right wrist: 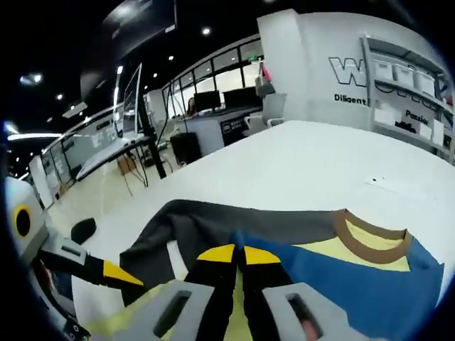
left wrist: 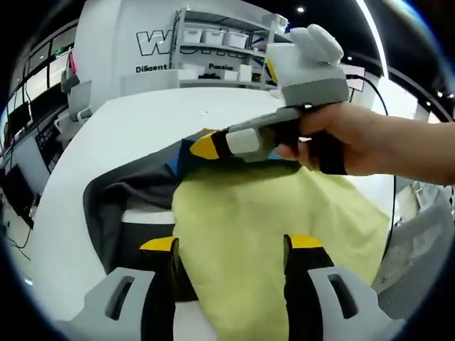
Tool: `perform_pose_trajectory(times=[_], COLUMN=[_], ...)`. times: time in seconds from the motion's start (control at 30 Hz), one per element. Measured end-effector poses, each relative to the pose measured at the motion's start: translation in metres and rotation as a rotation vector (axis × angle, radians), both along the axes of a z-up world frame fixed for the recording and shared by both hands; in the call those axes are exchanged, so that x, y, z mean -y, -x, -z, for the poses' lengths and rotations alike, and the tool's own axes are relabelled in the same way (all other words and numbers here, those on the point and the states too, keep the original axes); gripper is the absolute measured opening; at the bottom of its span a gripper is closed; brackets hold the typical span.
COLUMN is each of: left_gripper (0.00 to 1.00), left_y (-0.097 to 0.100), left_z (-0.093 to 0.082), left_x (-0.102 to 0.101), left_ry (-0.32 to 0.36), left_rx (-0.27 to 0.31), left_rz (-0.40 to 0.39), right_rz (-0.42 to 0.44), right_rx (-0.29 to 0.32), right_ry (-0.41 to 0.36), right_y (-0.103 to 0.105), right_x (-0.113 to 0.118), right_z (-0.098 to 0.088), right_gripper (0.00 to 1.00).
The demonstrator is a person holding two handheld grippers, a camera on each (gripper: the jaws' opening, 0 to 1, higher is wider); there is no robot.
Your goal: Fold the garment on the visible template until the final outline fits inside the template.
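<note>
1. The right gripper (right wrist: 238, 253) pinches the shirt (left wrist: 263, 234) near its brown collar (right wrist: 370, 241), fingers closed on blue cloth.
2. The left gripper (left wrist: 231, 249) straddles the yellow hem, fingers apart, holding nothing.
3. The shirt lies on the white counter (left wrist: 142, 135): soft, light, limp. Corners and edges look the best places to grip.
</note>
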State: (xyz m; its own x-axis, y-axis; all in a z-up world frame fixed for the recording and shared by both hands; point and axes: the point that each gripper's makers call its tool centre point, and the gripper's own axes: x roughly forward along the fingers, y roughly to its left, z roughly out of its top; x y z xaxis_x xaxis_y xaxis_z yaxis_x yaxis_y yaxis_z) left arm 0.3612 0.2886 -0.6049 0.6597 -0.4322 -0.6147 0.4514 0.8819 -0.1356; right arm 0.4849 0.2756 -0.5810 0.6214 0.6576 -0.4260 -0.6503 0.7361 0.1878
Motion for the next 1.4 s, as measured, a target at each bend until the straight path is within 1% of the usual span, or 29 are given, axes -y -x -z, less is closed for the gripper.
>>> perform_pose_trajectory(times=[0.03,0.13,0.17,0.2,0.27,0.33,0.37,0.4,0.43,0.47,0.5,0.57,0.67,0.77,0.83,0.93,0.97,1.03,1.1,1.2,1.27,1.33,1.4], left_gripper=[0.53,0.53,0.53,0.53,0.53,0.53,0.53,0.53,0.53,0.53,0.53,0.53,0.53,0.53,0.53,0.53,0.53,0.53,0.53,0.53,0.53,0.53,0.53], left_y=[0.0,0.0,0.0,0.0,-0.001,-0.001,-0.001,-0.001,0.0,0.0,0.0,0.0,0.0,0.0,0.0,0.001,0.001,0.001,0.001,0.002,0.002,0.002,0.002], left_z=[0.0,0.0,0.0,0.0,-0.001,-0.001,-0.001,-0.001,-0.001,0.0,0.0,0.0,0.001,0.001,0.001,0.002,0.002,0.002,0.003,0.003,0.004,0.004,0.004], left_x=[0.0,-0.002,-0.002,-0.003,-0.003,-0.003,-0.002,-0.002,-0.002,-0.002,-0.002,-0.003,-0.005,-0.005,-0.005,-0.004,-0.004,-0.004,-0.004,-0.004,-0.004,-0.005,-0.006], left_ry=[0.001,0.0,0.0,0.0,-0.001,-0.001,0.001,0.002,0.002,-0.001,-0.004,-0.003,-0.004,-0.003,-0.005,-0.007,-0.008,-0.01,-0.01,-0.012,-0.014,-0.016,-0.017], left_rx=[0.001,0.001,0.001,0.0,0.001,0.003,0.002,0.0,-0.001,-0.003,-0.003,-0.003,-0.007,-0.008,-0.009,-0.013,-0.014,-0.015,-0.018,-0.019,-0.021,-0.022,-0.021], left_rz=[0.0,-0.006,-0.008,-0.009,-0.011,-0.01,-0.01,-0.01,-0.009,-0.007,-0.006,-0.007,-0.013,-0.015,-0.013,-0.01,-0.009,-0.008,-0.01,-0.008,-0.007,-0.01,-0.013], right_rz=[0.015,0.106,0.16,0.173,0.139,0.061,0.056,0.034,0.027,0.033,0.032,0.02,-0.016,-0.035,-0.059,-0.072,-0.085,-0.105,-0.117,-0.132,-0.134,-0.142,-0.163], right_rx=[0.025,0.046,0.077,0.081,0.063,0.055,0.053,0.036,0.027,0.007,-0.009,-0.027,-0.072,-0.09,-0.103,-0.118,-0.151,-0.177,-0.18,-0.207,-0.206,-0.219,-0.234], right_ry=[-0.03,-0.13,-0.168,-0.173,-0.172,-0.16,-0.148,-0.101,-0.095,-0.114,-0.111,-0.091,-0.047,-0.034,-0.008,0.003,-0.005,-0.006,-0.001,-0.006,-0.006,-0.007,-0.019], right_y=[-0.002,-0.007,-0.011,-0.011,-0.008,-0.001,0.0,0.003,0.005,0.005,0.006,0.008,0.016,0.02,0.023,0.027,0.032,0.038,0.04,0.045,0.045,0.046,0.049], right_x=[0.002,0.013,0.021,0.023,0.018,0.002,-0.001,-0.004,-0.005,-0.007,-0.008,-0.009,-0.012,-0.012,-0.013,-0.013,-0.013,-0.015,-0.016,-0.019,-0.02,-0.021,-0.024], right_z=[-0.005,-0.018,-0.027,-0.028,-0.027,-0.023,-0.019,-0.01,-0.007,-0.003,0.0,0.008,0.023,0.03,0.036,0.04,0.044,0.047,0.049,0.052,0.052,0.052,0.05], right_gripper=[0.0,0.0,0.0,0.0,0.0,0.0,0.0,0.0,0.0,0.0,0.0,0.0,0.0,0.0,0.0,0.0,0.0,0.0,0.0,0.01,0.01,0.03,0.08])
